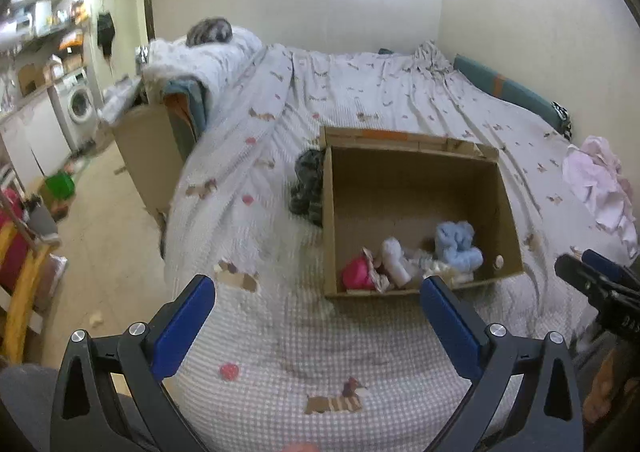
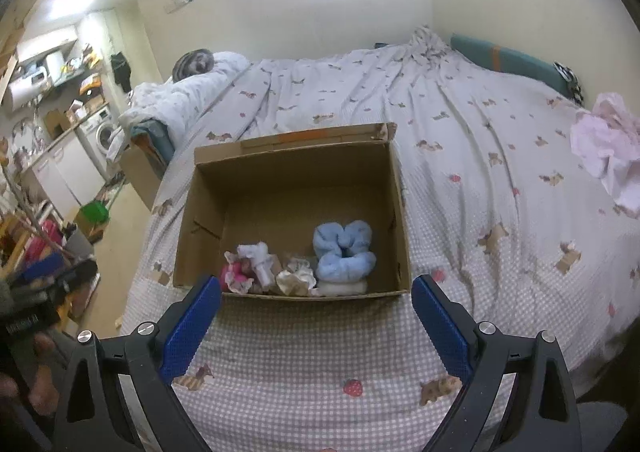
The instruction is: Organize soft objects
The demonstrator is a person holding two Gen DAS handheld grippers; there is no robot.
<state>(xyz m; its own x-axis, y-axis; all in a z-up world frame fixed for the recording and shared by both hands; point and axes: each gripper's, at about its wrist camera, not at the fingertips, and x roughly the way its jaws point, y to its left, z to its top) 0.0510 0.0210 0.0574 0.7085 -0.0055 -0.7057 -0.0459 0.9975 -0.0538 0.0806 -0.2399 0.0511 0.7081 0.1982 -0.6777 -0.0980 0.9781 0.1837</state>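
An open cardboard box [image 1: 412, 188] [image 2: 288, 188] stands on the bed. Inside lie a rolled light blue cloth [image 1: 458, 246] [image 2: 344, 250], a white cloth [image 1: 394, 260] [image 2: 256, 256], a pink item [image 1: 356, 272] [image 2: 234, 274] and a cream one [image 2: 296, 278]. A dark grey garment [image 1: 308, 184] lies against the box's left side. A pink garment [image 1: 600, 184] [image 2: 604, 144] lies on the bed at the right. My left gripper [image 1: 318, 288] is open and empty, low before the box. My right gripper [image 2: 316, 290] is open and empty at the box's near edge.
The bed has a checked cover [image 1: 280, 332] [image 2: 480, 172] with dog prints. A folded duvet [image 1: 208, 64] and a teal cushion [image 1: 508, 88] lie at its far side. A washing machine [image 1: 80, 104] and cluttered shelves stand across the floor on the left.
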